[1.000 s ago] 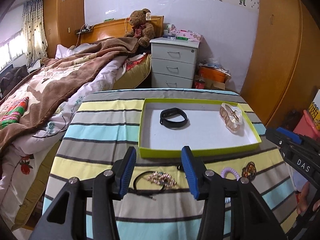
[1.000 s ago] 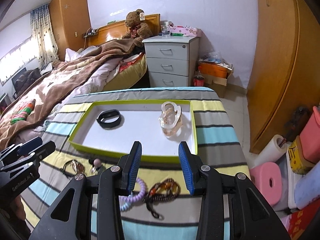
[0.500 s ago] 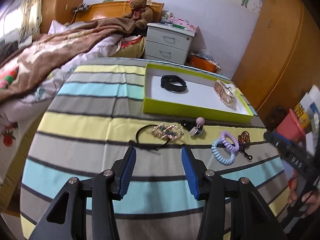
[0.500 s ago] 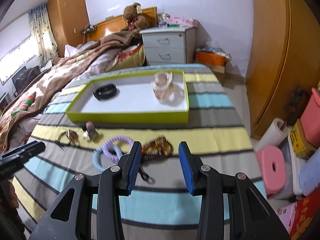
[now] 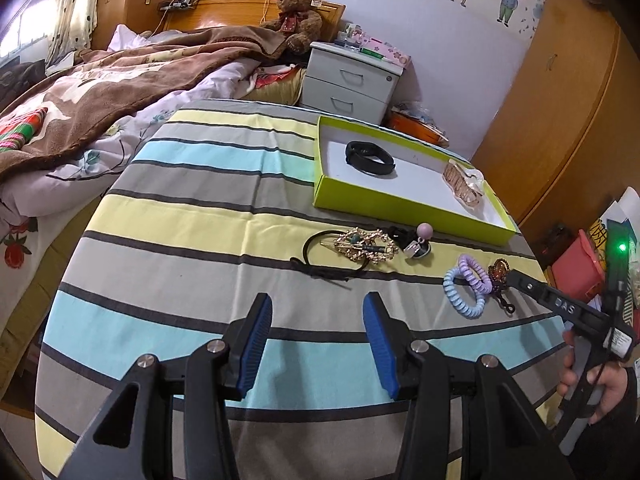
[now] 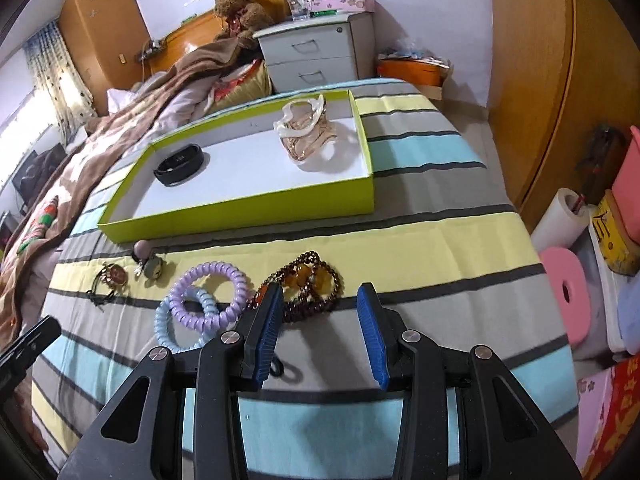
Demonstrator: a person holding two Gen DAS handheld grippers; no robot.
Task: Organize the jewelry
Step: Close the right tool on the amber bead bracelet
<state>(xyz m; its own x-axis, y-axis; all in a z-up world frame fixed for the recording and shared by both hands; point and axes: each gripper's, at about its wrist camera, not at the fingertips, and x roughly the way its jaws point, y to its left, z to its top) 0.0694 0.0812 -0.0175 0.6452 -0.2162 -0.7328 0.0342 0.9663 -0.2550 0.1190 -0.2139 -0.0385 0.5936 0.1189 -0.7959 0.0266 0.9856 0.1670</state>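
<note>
Green tray [image 6: 256, 216] on table [image 6: 420, 248] held black band [image 6: 180, 164] left, gold bracelet [image 6: 308, 136] far right. I saw beaded bracelet [image 6: 308, 280], coil ties [image 6: 208, 296] outside, near edge. Both hand-held grippers [image 5: 318, 344] [image 6: 318, 332] part-open, empty.

The amber bead bracelet [image 6: 306, 284] is being partly hidden by the right gripper [image 6: 318, 332]; its clasp end is being covered.

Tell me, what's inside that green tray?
The green tray holds a black band at one end and a rose-gold watch on a clear holder at the other. White floor shows between them. The near wall hides a thin strip of floor.
</note>
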